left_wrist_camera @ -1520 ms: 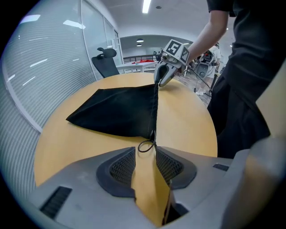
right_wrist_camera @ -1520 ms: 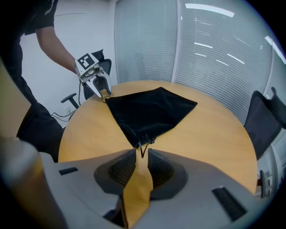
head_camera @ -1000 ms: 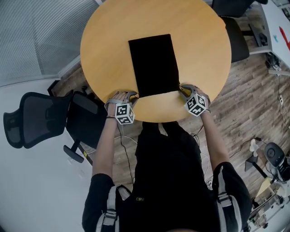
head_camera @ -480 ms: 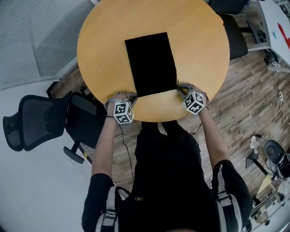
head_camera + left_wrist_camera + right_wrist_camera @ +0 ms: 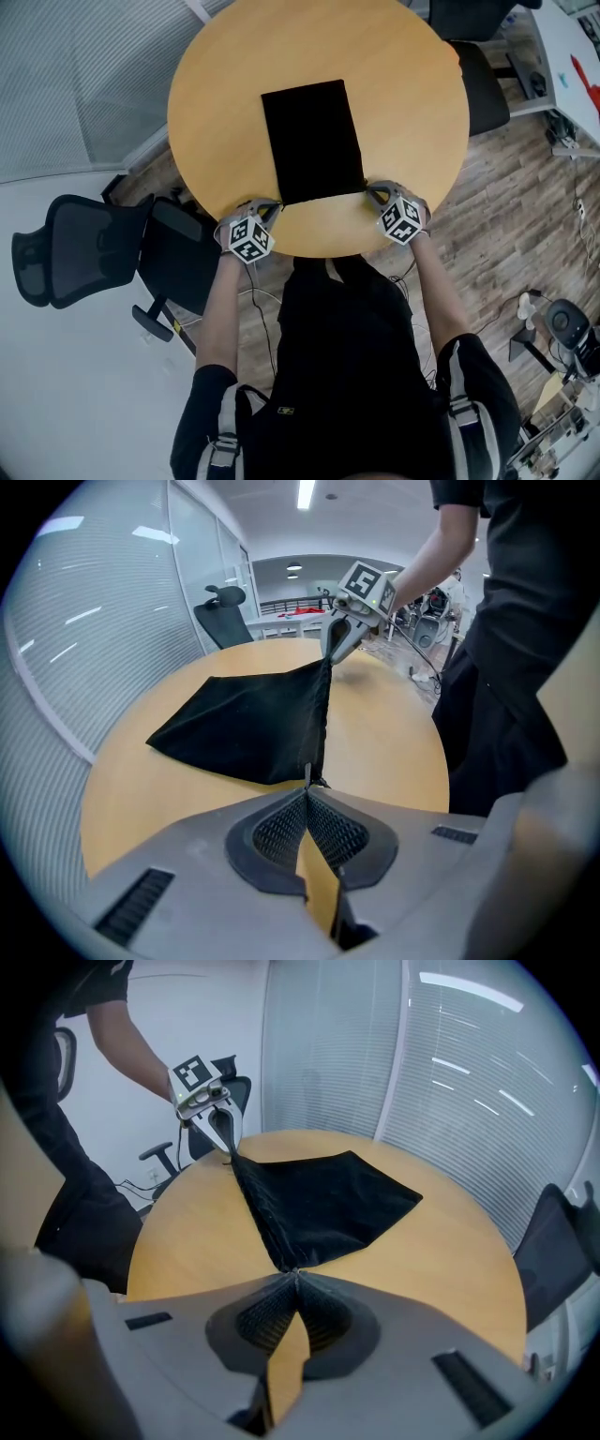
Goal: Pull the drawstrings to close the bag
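A flat black drawstring bag [image 5: 312,141] lies on the round wooden table [image 5: 412,103], its mouth edge toward the person. My left gripper [image 5: 273,205] is at the bag's near left corner and my right gripper [image 5: 370,192] at the near right corner. In the left gripper view the left gripper [image 5: 307,787] is shut on a thin black drawstring [image 5: 307,774] coming off the bag [image 5: 248,724], with the right gripper [image 5: 336,647] at the far end of the taut edge. The right gripper view shows the right gripper [image 5: 295,1272] shut on the cord at the bag's [image 5: 323,1199] corner, with the left gripper [image 5: 225,1138] opposite.
A black office chair [image 5: 66,248] stands left of the table and another chair [image 5: 483,80] at the right. The person stands against the table's near edge [image 5: 323,251]. Slatted glass walls [image 5: 450,1082] run behind the table. Cables and gear lie on the wooden floor [image 5: 553,319] to the right.
Both grippers' fingers have come together at the bag's near corners. The left gripper has drawn slightly back toward the table edge. The bag still lies flat.
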The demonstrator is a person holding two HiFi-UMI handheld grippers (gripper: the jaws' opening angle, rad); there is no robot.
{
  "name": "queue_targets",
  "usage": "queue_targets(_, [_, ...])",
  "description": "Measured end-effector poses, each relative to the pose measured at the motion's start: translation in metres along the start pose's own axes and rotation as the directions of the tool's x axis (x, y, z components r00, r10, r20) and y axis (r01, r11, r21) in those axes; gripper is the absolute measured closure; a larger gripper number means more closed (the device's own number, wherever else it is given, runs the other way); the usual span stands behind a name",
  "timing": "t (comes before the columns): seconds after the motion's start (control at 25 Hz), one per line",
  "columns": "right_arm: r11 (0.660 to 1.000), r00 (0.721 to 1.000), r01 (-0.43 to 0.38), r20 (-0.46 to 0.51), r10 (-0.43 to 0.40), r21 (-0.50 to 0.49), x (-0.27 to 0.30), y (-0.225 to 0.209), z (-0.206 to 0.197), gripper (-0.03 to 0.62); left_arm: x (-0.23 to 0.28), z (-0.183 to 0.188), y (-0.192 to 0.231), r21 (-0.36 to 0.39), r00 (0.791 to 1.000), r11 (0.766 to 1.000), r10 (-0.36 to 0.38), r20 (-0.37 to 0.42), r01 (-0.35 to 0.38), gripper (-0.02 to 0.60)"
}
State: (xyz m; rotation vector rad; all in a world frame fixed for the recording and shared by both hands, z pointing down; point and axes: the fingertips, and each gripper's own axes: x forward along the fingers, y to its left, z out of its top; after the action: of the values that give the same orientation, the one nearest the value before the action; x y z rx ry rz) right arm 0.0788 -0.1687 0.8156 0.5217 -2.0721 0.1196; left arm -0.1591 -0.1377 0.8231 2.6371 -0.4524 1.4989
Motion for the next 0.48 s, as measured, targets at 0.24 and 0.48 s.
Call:
queue_targets(0.24, [1.000,1.000,0.008,0.030,-0.008,-0.007,-0.015,-0.004,0.009,0.531,-0.021,0.016,0.014,-0.145,0.997,0.987,0.075,0.035,-0.069,0.566])
queue_targets(0.48, [1.000,0.990,0.019,0.137,-0.021,0.023,-0.049,-0.018,0.043,0.531,-0.063,0.046,0.041,-0.242,0.971,0.950,0.224,0.085,-0.198,0.566])
